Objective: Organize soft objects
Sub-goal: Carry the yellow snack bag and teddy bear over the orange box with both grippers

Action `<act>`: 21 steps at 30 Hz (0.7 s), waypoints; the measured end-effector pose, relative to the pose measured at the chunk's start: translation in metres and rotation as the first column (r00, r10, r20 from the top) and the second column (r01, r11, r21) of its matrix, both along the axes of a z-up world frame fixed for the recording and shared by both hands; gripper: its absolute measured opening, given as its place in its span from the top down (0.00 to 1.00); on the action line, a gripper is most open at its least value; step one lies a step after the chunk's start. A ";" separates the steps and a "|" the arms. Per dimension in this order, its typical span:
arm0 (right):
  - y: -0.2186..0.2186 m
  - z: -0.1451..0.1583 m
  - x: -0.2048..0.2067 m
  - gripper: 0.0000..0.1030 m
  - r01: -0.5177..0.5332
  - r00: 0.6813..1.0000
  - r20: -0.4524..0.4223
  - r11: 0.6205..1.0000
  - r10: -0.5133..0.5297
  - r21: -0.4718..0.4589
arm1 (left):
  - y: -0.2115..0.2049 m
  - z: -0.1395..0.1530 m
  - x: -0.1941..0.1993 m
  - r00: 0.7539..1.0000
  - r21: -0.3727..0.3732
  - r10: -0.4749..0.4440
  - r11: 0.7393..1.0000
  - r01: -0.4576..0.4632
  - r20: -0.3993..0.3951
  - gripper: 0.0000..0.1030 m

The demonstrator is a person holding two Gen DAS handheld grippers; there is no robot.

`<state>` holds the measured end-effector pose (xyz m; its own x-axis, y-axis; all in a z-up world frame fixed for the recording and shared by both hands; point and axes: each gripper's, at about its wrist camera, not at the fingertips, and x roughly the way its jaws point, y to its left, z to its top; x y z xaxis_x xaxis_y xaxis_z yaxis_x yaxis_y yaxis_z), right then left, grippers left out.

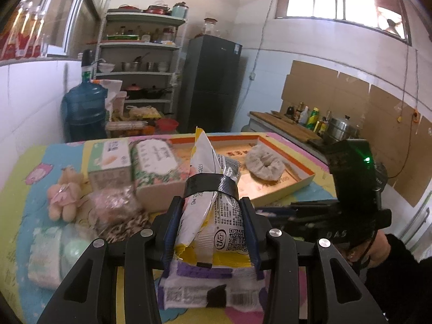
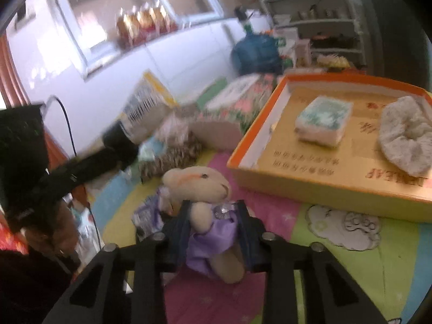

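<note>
My left gripper (image 1: 212, 202) is shut on a yellow and white plastic packet (image 1: 213, 210) bound with black tape, held above a purple and white tissue pack (image 1: 210, 286). My right gripper (image 2: 213, 208) is shut on a beige plush rabbit in a purple dress (image 2: 205, 202), just above the colourful mat. An orange-rimmed cardboard tray (image 2: 270, 181) holds a small green-white tissue pack (image 2: 324, 120) and a grey-white fluffy scrunchie (image 2: 407, 140); the tray (image 1: 305, 182) and scrunchie (image 1: 266, 163) also show in the left wrist view. A pink plush bear (image 1: 64, 194) lies at the left.
Two boxed tissue packs (image 1: 156, 167) stand behind the bear, with a clear bag of soft items (image 1: 116, 205) and a wrapped green-white pack (image 1: 54, 256) on the mat. The other gripper's body (image 1: 351, 189) is at the right. Shelves, a fridge and a water jug stand behind.
</note>
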<state>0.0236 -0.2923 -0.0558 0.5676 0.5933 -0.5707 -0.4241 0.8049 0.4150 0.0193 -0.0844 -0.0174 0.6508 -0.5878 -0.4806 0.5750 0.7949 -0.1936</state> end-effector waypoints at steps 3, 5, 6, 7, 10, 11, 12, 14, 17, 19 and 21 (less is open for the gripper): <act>-0.022 0.004 -0.001 0.69 0.048 0.999 0.013 0.996 -0.049 0.071 | -0.012 0.003 0.005 1.000 0.003 -0.011 1.000 0.011 0.003 0.58; -0.035 0.006 -0.003 0.69 0.073 0.997 0.023 0.992 -0.076 0.106 | -0.021 0.005 0.008 1.000 0.003 -0.018 1.000 0.018 0.004 0.58; -0.040 0.009 -0.004 0.69 0.089 0.995 0.035 0.990 -0.093 0.108 | -0.026 0.006 0.009 1.000 0.004 -0.023 1.000 0.023 0.007 0.58; -0.045 0.012 -0.006 0.69 0.108 0.992 0.052 0.988 -0.114 0.108 | -0.032 0.007 0.010 1.000 0.007 -0.026 1.000 0.026 0.009 0.58; -0.065 0.026 -0.010 0.69 0.173 0.977 0.104 0.978 -0.185 0.114 | -0.046 0.011 0.016 0.999 0.015 -0.031 0.999 0.031 0.009 0.58; -0.071 0.030 -0.012 0.69 0.192 0.971 0.122 0.975 -0.205 0.113 | -0.051 0.012 0.018 0.999 0.018 -0.036 0.999 0.036 0.007 0.58; -0.078 0.034 -0.013 0.69 0.210 0.965 0.139 0.971 -0.225 0.111 | -0.057 0.013 0.019 0.999 0.025 -0.042 0.999 0.041 0.006 0.58; -0.091 0.041 -0.015 0.69 0.245 0.952 0.163 0.964 -0.259 0.103 | -0.069 0.014 0.022 0.999 0.038 -0.050 0.998 0.050 0.007 0.58; -0.113 0.047 -0.013 0.69 0.299 0.933 0.181 0.949 -0.312 0.097 | -0.085 0.016 0.027 0.998 0.042 -0.056 0.998 0.056 0.009 0.58; -0.126 0.049 -0.011 0.69 0.327 0.921 0.185 0.939 -0.342 0.105 | -0.094 0.016 0.032 0.998 0.042 -0.055 0.998 0.054 0.008 0.58; -0.136 0.051 -0.009 0.69 0.355 0.909 0.192 0.929 -0.369 0.104 | -0.103 0.015 0.035 0.999 0.040 -0.050 0.998 0.049 0.005 0.58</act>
